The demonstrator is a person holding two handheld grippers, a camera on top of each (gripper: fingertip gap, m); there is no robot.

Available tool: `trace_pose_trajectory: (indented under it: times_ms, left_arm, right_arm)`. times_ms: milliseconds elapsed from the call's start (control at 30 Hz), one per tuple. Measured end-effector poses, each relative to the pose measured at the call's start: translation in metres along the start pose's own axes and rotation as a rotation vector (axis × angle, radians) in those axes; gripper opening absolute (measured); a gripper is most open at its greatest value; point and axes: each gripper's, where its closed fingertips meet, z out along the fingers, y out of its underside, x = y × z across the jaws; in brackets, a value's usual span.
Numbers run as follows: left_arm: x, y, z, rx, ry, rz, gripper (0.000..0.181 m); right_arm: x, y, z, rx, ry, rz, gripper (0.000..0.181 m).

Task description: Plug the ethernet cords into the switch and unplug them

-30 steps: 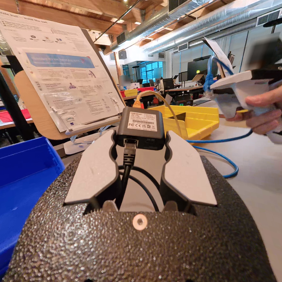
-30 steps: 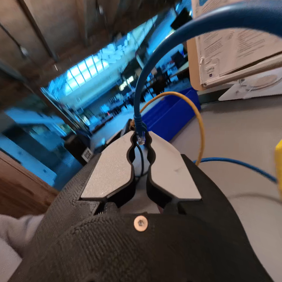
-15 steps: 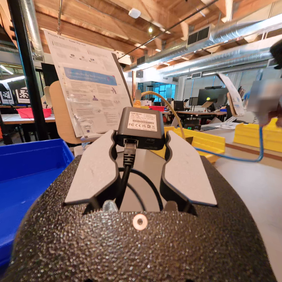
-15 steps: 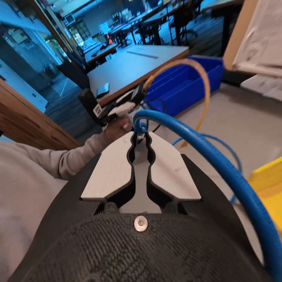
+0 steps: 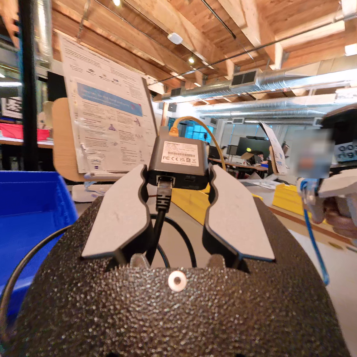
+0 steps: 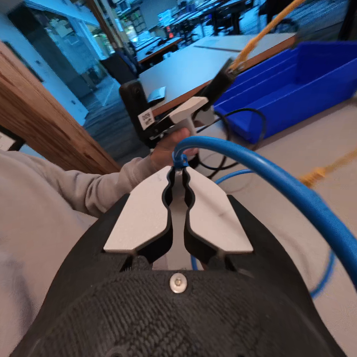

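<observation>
My left gripper [image 5: 177,173] is shut on the small black switch [image 5: 178,160] and holds it up off the table. A black cord [image 5: 163,195] is plugged into the switch's near face. A yellow cord [image 5: 210,135] is plugged into its far side and arcs to the right. My right gripper [image 6: 178,171] is shut on the plug of the blue ethernet cord [image 6: 270,177], whose cable loops over to the right. In the left wrist view the right gripper [image 5: 313,190] shows at the right, apart from the switch, with the blue cord hanging below it.
A blue bin [image 5: 29,208] stands at the left. Yellow bins [image 5: 287,197] sit behind the switch. A document stand with a printed sheet [image 5: 108,131] rises at the back left. A person's sleeve [image 6: 67,185] and hand hold the left gripper in the right wrist view.
The left gripper has tilted upward with the switch. The right gripper has swung round with the blue plug and come lower and closer to the switch's right side.
</observation>
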Motion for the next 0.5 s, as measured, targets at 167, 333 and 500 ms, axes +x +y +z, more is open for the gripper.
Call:
trace_pose_trajectory:
  times_ms: [167,333,500]
  left_arm:
    - [-0.030,-0.020,-0.014,0.059,-0.094,-0.015,0.060]
    - [-0.046,-0.020,-0.019,0.054,-0.120,-0.039,0.060]
    - [-0.041,-0.013,-0.016,0.020,-0.097,-0.020,0.060]
  right_arm:
    - [0.012,-0.040,-0.061,-0.028,0.183,-0.127,0.008]
    - [0.026,-0.087,-0.115,-0.121,0.333,-0.259,0.008]
    - [0.062,-0.132,-0.148,-0.134,0.435,-0.327,0.008]
